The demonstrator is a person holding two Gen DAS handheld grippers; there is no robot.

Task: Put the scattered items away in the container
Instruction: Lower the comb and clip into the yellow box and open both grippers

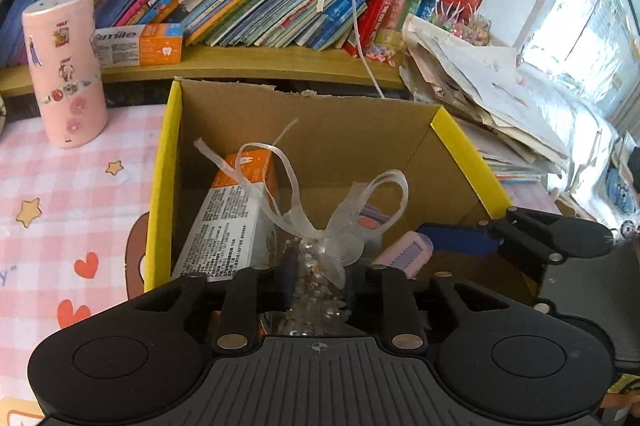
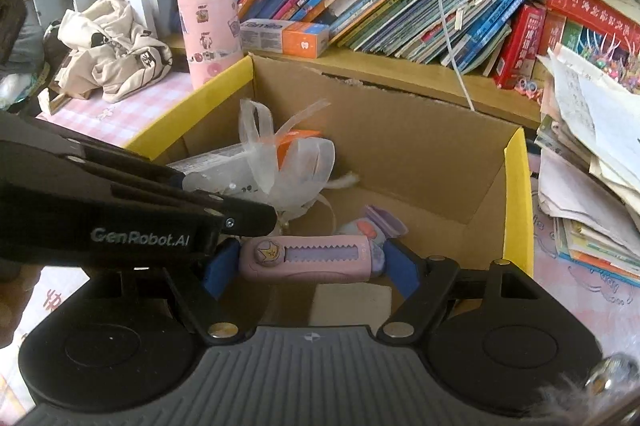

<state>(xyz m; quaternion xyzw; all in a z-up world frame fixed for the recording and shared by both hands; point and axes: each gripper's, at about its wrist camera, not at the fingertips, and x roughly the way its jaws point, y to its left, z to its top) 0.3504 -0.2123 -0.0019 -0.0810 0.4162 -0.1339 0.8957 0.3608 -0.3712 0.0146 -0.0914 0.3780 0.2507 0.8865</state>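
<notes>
Cardboard box (image 1: 320, 129): yellow-edged, open, on the pink checked worktop (image 1: 60, 185).
Left gripper (image 1: 318, 286): over the box, fingers slightly apart around a clear ribboned pouch (image 1: 320, 266).
Right gripper (image 2: 308, 266): over the box, fingers pinching a pink utility knife (image 2: 308, 260) endwise.
Toothpaste carton (image 1: 232, 222): inside the box, left side.
</notes>
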